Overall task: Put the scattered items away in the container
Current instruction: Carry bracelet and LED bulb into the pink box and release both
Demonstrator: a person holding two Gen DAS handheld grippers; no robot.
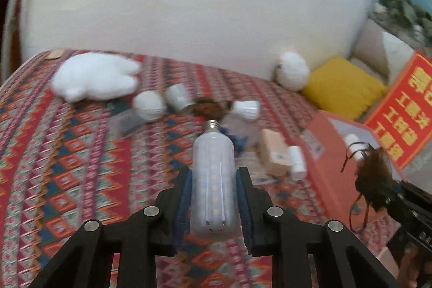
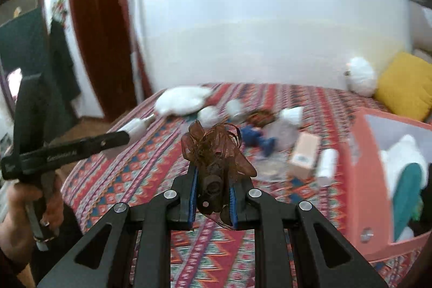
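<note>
The LED corn bulb (image 1: 212, 177) sits clenched between the left gripper (image 1: 213, 180) pads, long axis along the fingers, screw base toward 12 o'clock above the patterned bedspread (image 1: 81, 166), while the right gripper (image 2: 213, 188) grasps one brown ribbon bow (image 2: 216, 150), the pink container (image 2: 361, 180) at 3 o'clock.

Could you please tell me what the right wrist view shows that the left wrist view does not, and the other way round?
Only the right wrist view shows the dark red door, the person's hand on the left gripper's handle, and the teal and white items lying inside the orange box. Only the left wrist view shows the red sign with yellow characters and the bulb's screw base. Both show the LED bulb in the left gripper, the brown ribbon bow in the right gripper, and the patterned bedspread.
</note>
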